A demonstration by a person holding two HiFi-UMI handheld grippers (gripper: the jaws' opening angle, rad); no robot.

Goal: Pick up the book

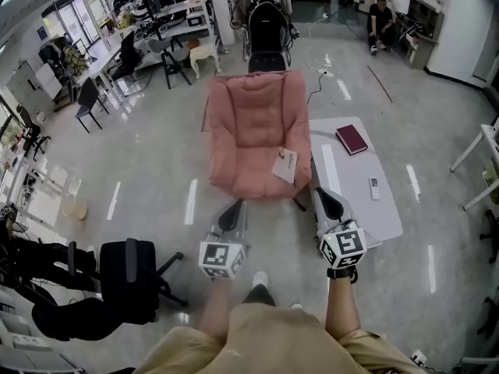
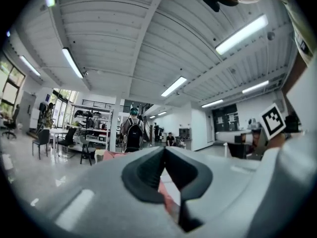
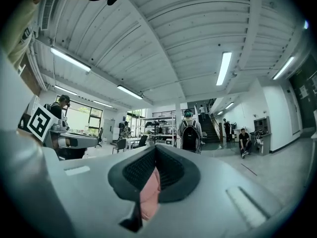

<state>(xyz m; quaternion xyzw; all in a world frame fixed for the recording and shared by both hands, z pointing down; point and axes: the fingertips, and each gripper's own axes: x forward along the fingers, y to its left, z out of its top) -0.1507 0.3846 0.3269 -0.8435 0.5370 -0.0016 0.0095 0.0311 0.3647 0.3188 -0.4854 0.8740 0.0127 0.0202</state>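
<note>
Obs., standing in the room. A person holds a two-jaw tool in each hand, both held out level in front of the body.

Left gripper (image 1: 234, 209): jaws closed, tips meeting, nothing between the pads. In the left gripper view only pink upholstery shows through the slot below the tips. It sits low, in front of the pink armchair's (image 1: 253, 127) front edge, at about 11 o'clock from the holder.

Right gripper (image 1: 323, 197): jaws fully closed, tips together, empty. It is at about 1 o'clock from the holder, over the near left corner of the low white table (image 1: 355, 216), close beside the armchair's front right corner. Whether it touches the table I cannot tell.

Book (image 1: 352, 139): dark red cover, lying flat on the far part of the white table, at about 1 o'clock from the holder and well beyond the right gripper. It is not touched by either tool.

Other items:
- A thin white booklet (image 1: 285, 164) lies on the armchair seat near its front right corner, between the two grippers and further out.
- A small white remote (image 1: 374, 187) lies on the table, nearer the holder than the book and towards the table's right edge.
- A black office chair (image 1: 129, 275) stands at 9 o'clock from the holder.
- A person wearing a black backpack (image 1: 267, 14) stands behind the armchair at 12 o'clock, back turned.
- A second person (image 1: 380, 22) sits at the far wall, about 1 o'clock.
</note>
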